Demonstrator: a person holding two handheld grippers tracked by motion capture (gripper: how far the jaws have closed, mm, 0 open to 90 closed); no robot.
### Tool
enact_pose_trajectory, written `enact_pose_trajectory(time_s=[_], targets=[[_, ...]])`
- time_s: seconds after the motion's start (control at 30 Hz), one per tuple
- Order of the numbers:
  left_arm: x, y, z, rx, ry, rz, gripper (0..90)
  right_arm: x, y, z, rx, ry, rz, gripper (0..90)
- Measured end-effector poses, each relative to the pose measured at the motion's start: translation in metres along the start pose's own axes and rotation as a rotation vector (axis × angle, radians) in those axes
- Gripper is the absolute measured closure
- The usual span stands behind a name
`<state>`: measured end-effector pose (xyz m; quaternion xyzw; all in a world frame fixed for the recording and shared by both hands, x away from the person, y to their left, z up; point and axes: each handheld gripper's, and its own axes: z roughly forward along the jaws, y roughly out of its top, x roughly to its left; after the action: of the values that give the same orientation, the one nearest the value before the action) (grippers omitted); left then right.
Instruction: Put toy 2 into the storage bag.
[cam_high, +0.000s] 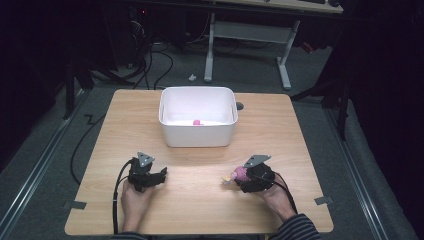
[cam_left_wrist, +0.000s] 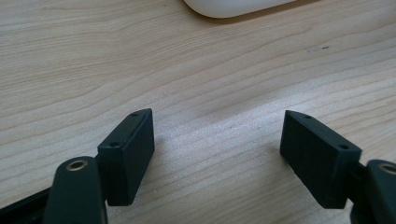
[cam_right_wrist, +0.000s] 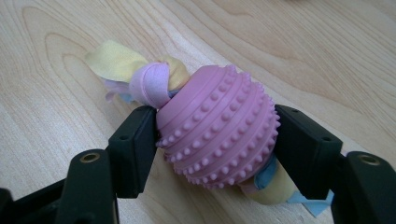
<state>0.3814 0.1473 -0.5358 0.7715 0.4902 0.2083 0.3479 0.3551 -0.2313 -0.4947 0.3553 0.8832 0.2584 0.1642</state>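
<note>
Now pink studded ball (cam_right_wrist: 218, 133) between right jaws

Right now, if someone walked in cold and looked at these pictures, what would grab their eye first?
The pink knobbly ball with knotted pastel cloth strips, clamped on both sides by the right gripper low over the near right of the wooden table. Next, the white tub at the table's far middle, a small pink thing inside. The left gripper stands open over bare wood.
</note>
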Motion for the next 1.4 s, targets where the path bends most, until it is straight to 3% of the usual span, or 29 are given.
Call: enact_pose_trajectory(time_s=[0.23, 0.5, 0.67, 0.83, 0.93, 1.4], targets=[[0.0, 0.0, 0.0, -0.001, 0.002, 0.001, 26.5, -0.002, -0.002, -0.008, -0.037, 0.003, 0.029, 33.7], [-0.001, 0.0, 0.0, 0.001, 0.006, 0.006, 26.3, -0.018, 0.0, -0.029, -0.088, 0.049, 0.145, 33.7], [-0.001, 0.0, 0.0, 0.001, 0.006, 0.006, 26.3, -0.026, 0.005, -0.043, -0.118, 0.039, 0.15, 33.7], [-0.001, 0.0, 0.0, 0.001, 0.005, 0.006, 26.3, -0.039, 0.012, -0.056, -0.134, 0.05, 0.188, 33.7], [-0.001, 0.0, 0.0, 0.001, 0.005, 0.007, 26.2, -0.044, 0.016, -0.064, -0.146, 0.05, 0.199, 33.6], [-0.001, 0.0, 0.0, 0.001, 0.003, 0.007, 26.0, -0.059, 0.05, -0.09, -0.15, 0.047, 0.168, 33.6]])
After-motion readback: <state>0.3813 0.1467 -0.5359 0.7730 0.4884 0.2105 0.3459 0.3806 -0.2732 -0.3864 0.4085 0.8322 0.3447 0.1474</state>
